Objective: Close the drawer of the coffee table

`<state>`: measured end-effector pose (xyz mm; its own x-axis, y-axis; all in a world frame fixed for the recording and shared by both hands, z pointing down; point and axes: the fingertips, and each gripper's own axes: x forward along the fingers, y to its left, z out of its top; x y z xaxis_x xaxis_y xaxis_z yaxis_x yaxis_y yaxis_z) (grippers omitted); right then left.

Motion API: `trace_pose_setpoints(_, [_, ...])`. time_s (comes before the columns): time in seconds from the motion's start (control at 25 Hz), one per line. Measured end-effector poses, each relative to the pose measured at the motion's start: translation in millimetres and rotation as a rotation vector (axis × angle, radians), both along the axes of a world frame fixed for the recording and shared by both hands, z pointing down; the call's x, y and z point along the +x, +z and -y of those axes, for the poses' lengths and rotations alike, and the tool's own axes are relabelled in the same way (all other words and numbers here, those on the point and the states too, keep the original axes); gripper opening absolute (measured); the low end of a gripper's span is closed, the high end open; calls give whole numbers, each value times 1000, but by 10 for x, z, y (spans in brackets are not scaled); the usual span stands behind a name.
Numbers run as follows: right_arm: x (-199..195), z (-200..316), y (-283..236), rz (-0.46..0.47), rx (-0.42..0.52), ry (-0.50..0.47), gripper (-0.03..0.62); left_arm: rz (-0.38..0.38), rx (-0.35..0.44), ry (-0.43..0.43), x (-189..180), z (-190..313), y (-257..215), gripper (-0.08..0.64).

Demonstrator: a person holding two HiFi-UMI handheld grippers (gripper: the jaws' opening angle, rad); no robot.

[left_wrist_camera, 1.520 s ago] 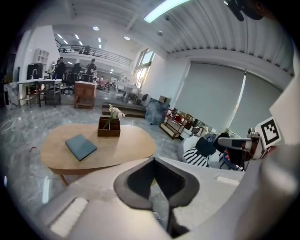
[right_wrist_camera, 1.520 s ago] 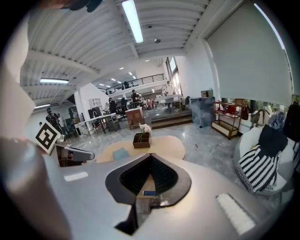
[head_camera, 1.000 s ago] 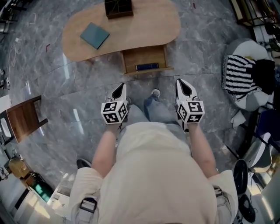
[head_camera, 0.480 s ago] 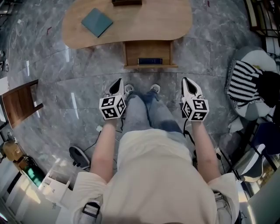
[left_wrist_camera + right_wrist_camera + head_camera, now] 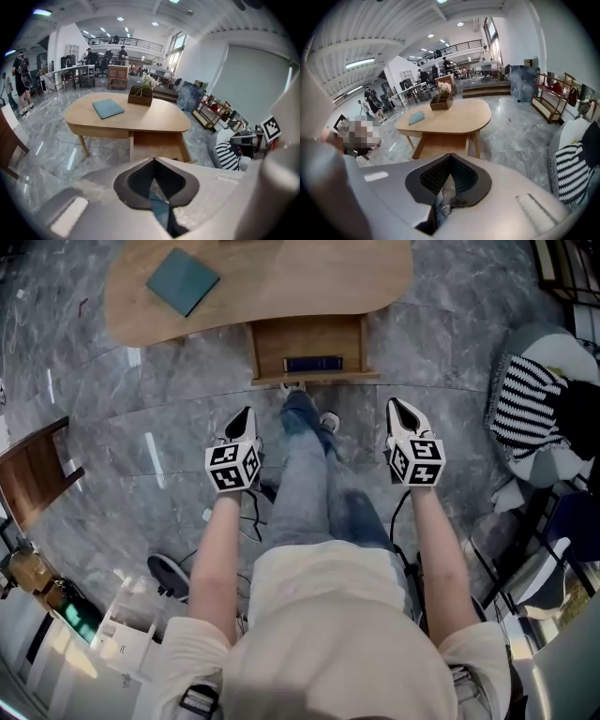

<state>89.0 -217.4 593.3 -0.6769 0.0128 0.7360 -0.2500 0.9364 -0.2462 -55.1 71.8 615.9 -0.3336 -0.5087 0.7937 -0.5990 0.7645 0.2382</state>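
The wooden coffee table (image 5: pixel 281 287) stands across the top of the head view. Its drawer (image 5: pixel 272 351) is pulled out toward me, and a dark blue flat item (image 5: pixel 313 363) lies inside. My left gripper (image 5: pixel 245 412) is shut and empty, held over the floor short of the drawer's left corner. My right gripper (image 5: pixel 394 404) is also shut and empty, short of the drawer's right corner. In the left gripper view the drawer (image 5: pixel 157 145) shows just beyond the shut left gripper (image 5: pixel 153 160). In the right gripper view the table (image 5: pixel 445 117) lies ahead of the shut right gripper (image 5: pixel 450 155).
A teal book (image 5: pixel 182 281) lies on the tabletop, with a dark planter box (image 5: pixel 140 96) behind it. The person's leg (image 5: pixel 305 446) reaches to the drawer front. A striped cushion (image 5: pixel 520 395) sits at right, a wooden chair (image 5: pixel 33 474) at left. Cables lie on the marble floor.
Both grippers have sunk and come nearer the table, still shut. One leg has stepped forward up to the drawer front.
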Motion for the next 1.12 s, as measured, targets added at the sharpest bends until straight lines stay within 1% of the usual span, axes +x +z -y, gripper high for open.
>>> trace_pose_setpoints(0.16, [-30,35,334,-34,6,-16,5,-4,-28,28,-67,29,310,14])
trace_pose_setpoints(0.2, [-40,25,422,-42,3,-28,23,-11,-26,41,-68,42,392,15])
trace_pose_setpoints(0.24, [-53,19,511,-49,-1,-39,41,-19,-25,57,-70,57,478,41])
trace_pose_setpoints(0.32, [-78,26,687,-65,-2,-52,57,-27,-32,87,-84,77,664,99])
trace_pose_setpoints(0.44, [-87,57,932,-97,2,-60,80,-33,-70,128,-103,70,939,127])
trace_pose_setpoints(0.56, [-76,47,1142,-130,4,-83,106,-41,-115,174,-104,33,1175,170])
trace_pose_setpoints(0.72, [-65,68,1425,-178,31,-121,124,-70,-152,222,-102,-7,1455,180])
trace_pose_setpoints(0.84, [-46,136,1632,-213,58,-141,150,-78,-192,244,-102,-55,1646,225])
trace_pose_setpoints(1.04, [5,244,1961,-276,82,-172,175,-98,-260,264,-130,-132,1965,255])
trace_pose_setpoints(1.12, [13,244,2090,-300,85,-207,192,-103,-286,270,-145,-168,2089,276])
